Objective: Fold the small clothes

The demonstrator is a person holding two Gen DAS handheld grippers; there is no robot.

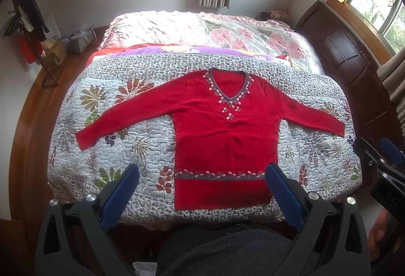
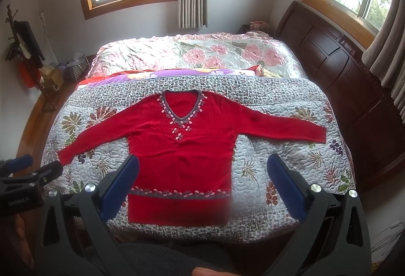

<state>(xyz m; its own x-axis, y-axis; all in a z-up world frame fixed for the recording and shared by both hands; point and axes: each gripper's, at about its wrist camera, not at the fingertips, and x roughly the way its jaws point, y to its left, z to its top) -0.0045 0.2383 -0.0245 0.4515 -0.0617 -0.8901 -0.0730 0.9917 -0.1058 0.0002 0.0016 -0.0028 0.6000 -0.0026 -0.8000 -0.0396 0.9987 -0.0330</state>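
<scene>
Partly, the left tool (image 1: 202, 179) hides the red sweater's (image 1: 222, 124) hem corner.

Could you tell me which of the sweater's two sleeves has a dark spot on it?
The sleeve lying toward the dark wooden headboard; a dark spot sits near its shoulder. The other sleeve is plain red.
</scene>
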